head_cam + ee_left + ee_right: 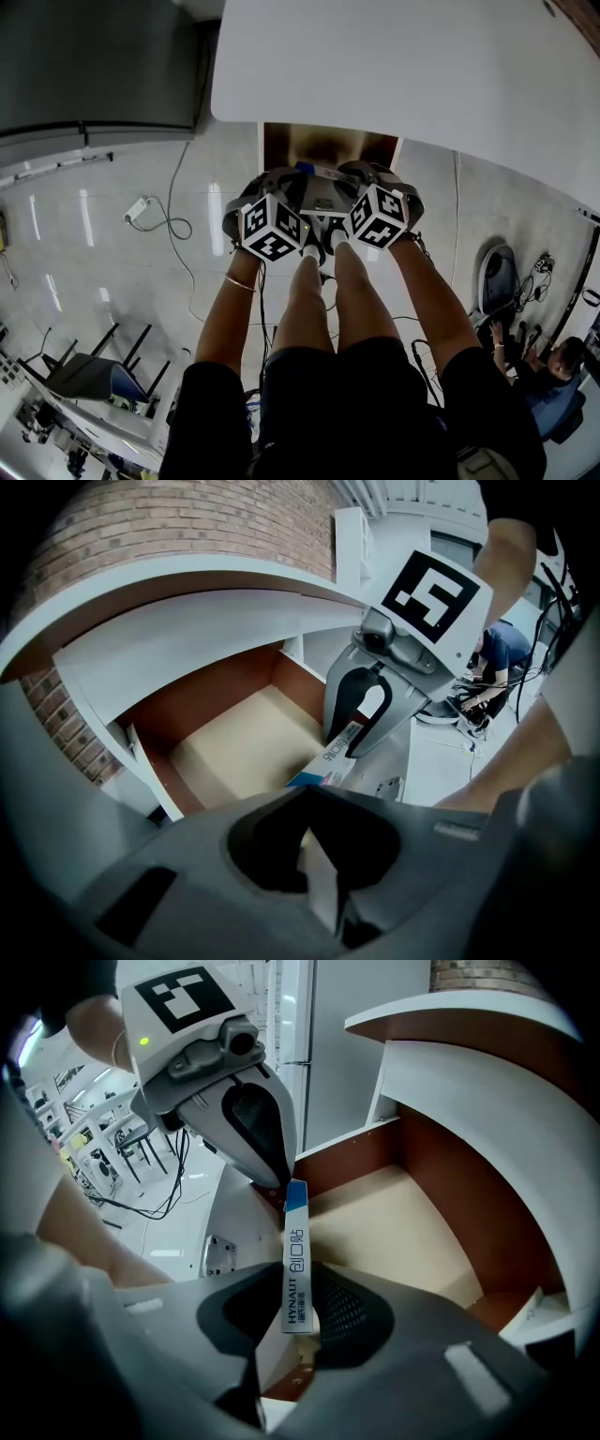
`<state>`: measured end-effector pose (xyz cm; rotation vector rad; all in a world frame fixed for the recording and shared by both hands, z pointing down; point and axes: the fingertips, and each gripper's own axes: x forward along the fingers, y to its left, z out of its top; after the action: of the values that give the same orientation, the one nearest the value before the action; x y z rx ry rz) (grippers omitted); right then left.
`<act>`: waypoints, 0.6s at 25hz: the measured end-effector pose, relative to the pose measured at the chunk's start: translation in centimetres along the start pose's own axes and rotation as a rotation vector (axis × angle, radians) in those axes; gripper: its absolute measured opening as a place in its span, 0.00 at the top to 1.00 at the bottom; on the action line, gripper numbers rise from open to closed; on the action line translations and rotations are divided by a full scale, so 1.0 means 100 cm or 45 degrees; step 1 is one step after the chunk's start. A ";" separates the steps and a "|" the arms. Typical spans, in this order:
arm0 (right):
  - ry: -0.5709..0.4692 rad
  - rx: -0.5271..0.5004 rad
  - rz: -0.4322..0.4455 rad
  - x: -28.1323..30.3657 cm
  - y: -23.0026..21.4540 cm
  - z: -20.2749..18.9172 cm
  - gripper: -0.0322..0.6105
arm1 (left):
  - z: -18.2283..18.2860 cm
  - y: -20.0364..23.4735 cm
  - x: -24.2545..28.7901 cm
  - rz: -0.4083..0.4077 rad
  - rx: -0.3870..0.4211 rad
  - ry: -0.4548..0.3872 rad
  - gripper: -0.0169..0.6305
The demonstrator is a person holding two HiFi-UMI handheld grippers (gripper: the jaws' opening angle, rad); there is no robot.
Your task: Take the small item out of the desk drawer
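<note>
Fingers of the right gripper (292, 1314) clamp a slim blue-and-white box (296, 1251) over the open drawer (412, 1227) under the bench (394, 66); the left gripper (319, 860) has its fingers pressed together, seemingly empty.

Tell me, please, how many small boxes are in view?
1: the blue-and-white box, clamped in the right gripper above the drawer; the drawer's visible floor is bare, its near part hidden.
</note>
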<state>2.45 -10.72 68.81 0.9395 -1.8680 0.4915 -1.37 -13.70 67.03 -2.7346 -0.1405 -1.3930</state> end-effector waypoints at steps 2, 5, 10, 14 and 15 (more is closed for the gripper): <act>-0.006 0.010 -0.008 -0.004 0.000 0.001 0.78 | 0.002 -0.001 -0.004 0.002 0.004 0.000 0.97; -0.014 0.025 -0.015 -0.010 0.001 0.003 0.78 | 0.005 -0.002 -0.008 0.003 0.012 -0.004 0.97; -0.041 0.054 -0.036 -0.021 0.000 0.009 0.78 | 0.008 -0.001 -0.016 0.009 -0.027 -0.023 0.97; -0.058 0.069 -0.059 -0.031 -0.003 0.014 0.78 | 0.013 -0.001 -0.022 0.019 -0.025 -0.028 0.97; -0.062 0.071 -0.063 -0.034 -0.003 0.014 0.78 | 0.014 -0.001 -0.024 0.022 -0.027 -0.031 0.97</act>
<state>2.71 -10.53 65.12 1.0409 -1.8780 0.4971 -1.69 -13.57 64.26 -2.7636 -0.1042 -1.3656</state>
